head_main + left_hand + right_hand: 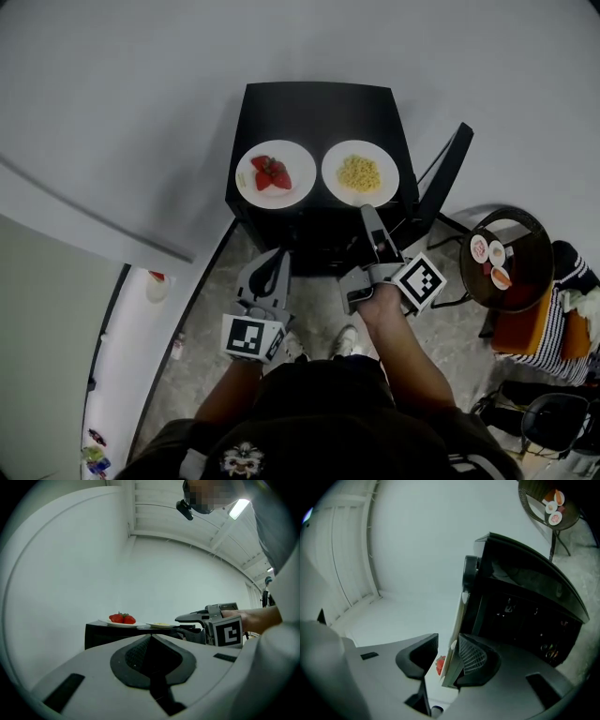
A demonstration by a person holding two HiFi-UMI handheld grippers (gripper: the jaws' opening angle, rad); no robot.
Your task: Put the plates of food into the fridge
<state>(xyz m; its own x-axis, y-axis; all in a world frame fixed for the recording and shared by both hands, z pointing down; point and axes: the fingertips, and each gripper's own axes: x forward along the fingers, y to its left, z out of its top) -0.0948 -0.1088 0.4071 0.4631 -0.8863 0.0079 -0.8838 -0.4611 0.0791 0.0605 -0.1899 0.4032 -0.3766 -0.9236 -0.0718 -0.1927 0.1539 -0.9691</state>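
Two white plates sit on top of a black cabinet (319, 103): one with strawberries (275, 173) on the left, one with yellow noodles (360, 172) on the right. My right gripper (368, 214) is rolled on its side at the cabinet's front edge, just under the noodle plate. In the right gripper view its jaws (445, 660) stand open, with a white plate rim (453, 641) and the cabinet's top edge in the gap; the pads do not press on them. My left gripper (274, 264) is shut and empty, lower left, short of the cabinet. In its own view (151, 640) the strawberries (122, 618) lie ahead.
A round dark side table (511, 258) with small dishes stands to the right, beside a striped cloth (561, 328). A black panel (448, 173) leans at the cabinet's right side. A white panel (141, 356) with small items runs along the left. The person's shoe (346, 337) is below the grippers.
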